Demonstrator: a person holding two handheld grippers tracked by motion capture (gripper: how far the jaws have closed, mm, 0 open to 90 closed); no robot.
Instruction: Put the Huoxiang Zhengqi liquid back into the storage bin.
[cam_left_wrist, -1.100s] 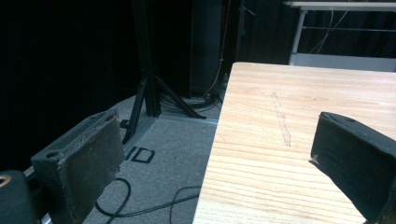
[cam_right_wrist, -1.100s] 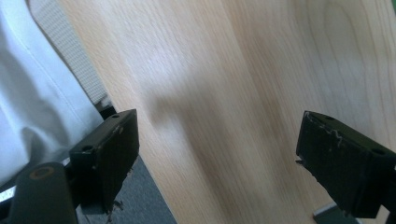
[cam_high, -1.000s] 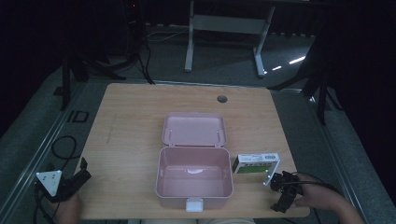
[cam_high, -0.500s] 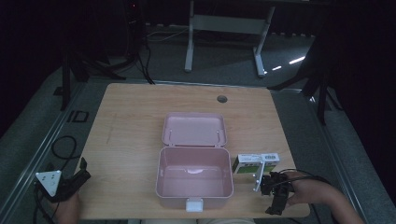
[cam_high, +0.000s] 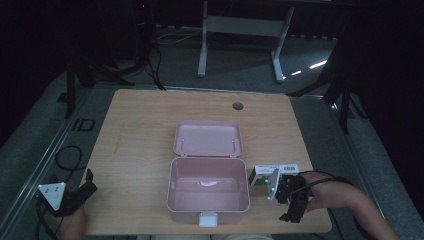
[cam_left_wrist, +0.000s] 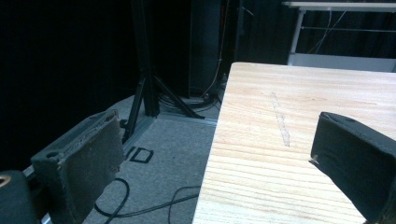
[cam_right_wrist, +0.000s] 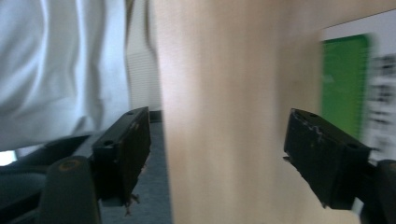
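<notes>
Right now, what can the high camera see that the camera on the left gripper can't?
The high view alone takes in the open pink plastic box, its lid laid back, the small white and green carton beside it, and the right gripper in the person's right hand near that carton.

The left gripper view alone gives a close look along its own two black padded jaws, standing wide apart with nothing between them, plus a black tripod stand.

Both share the light wooden table and the grey floor.

I log one light wooden table (cam_high: 140, 125) with a round cable hole (cam_high: 238, 106). On it: an open pink box (cam_high: 208, 185), centre-front; just right of it, a small white-and-green carton (cam_high: 264, 176), possibly touching.
</notes>
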